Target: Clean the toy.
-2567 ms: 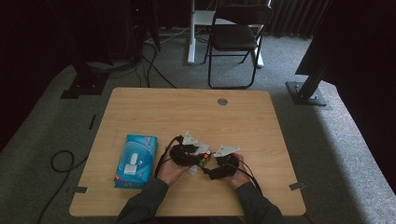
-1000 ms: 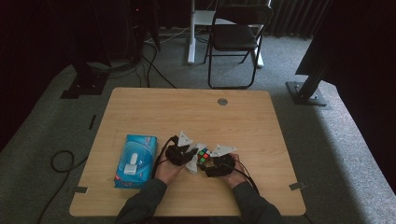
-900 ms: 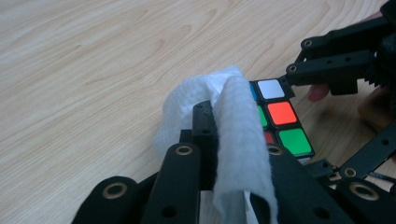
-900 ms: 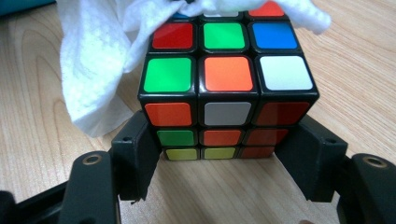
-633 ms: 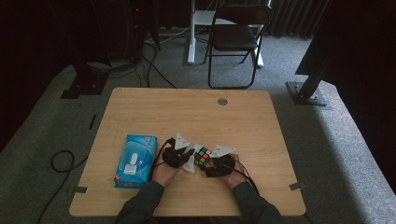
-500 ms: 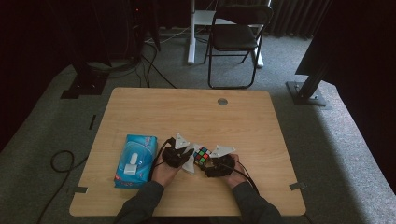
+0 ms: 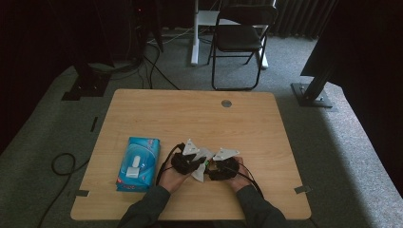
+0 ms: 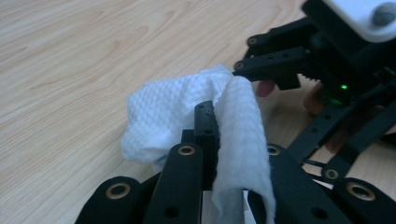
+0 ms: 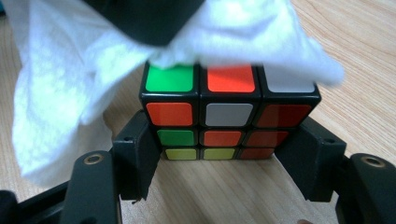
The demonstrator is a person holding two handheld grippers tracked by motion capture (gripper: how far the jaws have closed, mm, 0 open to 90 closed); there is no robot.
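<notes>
My right gripper (image 9: 224,161) is shut on a Rubik's cube (image 9: 224,114), its jaws pressed against the cube's lower left and right sides just above the table. A white tissue (image 9: 60,93) is draped over the cube's top and hangs down its left side. My left gripper (image 8: 212,121) is shut on that tissue (image 8: 163,107), which folds over its jaws. From above, the left gripper (image 7: 196,165) and the right gripper (image 7: 214,167) meet near the table's front edge, with the tissue (image 7: 200,173) between them.
A blue tissue pack (image 7: 138,164) lies flat to the left of the hands. The wooden table (image 7: 190,114) has a round metal grommet (image 7: 226,103) near its far edge. A folding chair (image 7: 240,38) stands on the carpet beyond the table.
The tissue now covers the cube between the grippers, where coloured faces showed a second ago. Both hands remain at about the same spot near the front edge.
</notes>
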